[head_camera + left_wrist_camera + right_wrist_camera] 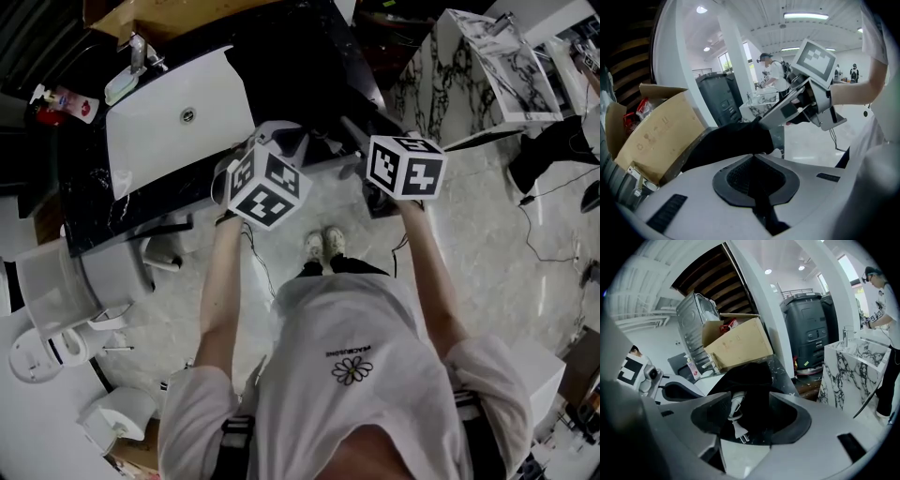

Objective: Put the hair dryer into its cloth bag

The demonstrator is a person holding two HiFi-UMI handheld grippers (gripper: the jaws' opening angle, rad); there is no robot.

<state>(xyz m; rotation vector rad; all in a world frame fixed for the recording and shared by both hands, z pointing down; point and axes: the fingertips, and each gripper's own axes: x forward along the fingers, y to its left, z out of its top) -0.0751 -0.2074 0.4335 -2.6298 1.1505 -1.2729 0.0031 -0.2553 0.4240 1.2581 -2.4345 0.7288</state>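
The black cloth bag (726, 140) hangs between my two grippers above the black counter (309, 66). My left gripper (754, 157) is shut, and its tips pinch the bag's near edge. My right gripper (750, 413) has the bulky bag (750, 380) filling the gap between its pads. A white cord with its plug (733, 420) dangles from the bag there. The hair dryer itself is hidden. From the left gripper view, the right gripper (764, 118) reaches into the cloth from the right. In the head view both grippers (281, 141) (352, 131) point at the counter, and the bag is lost against the dark top.
A white sink (178, 122) with a faucet (139, 52) sits left of the grippers. An open cardboard box (656, 131) stands behind the bag. A marble-patterned stand (441, 84) is at the right. Cables lie on the floor (548, 253). People stand in the background (771, 70).
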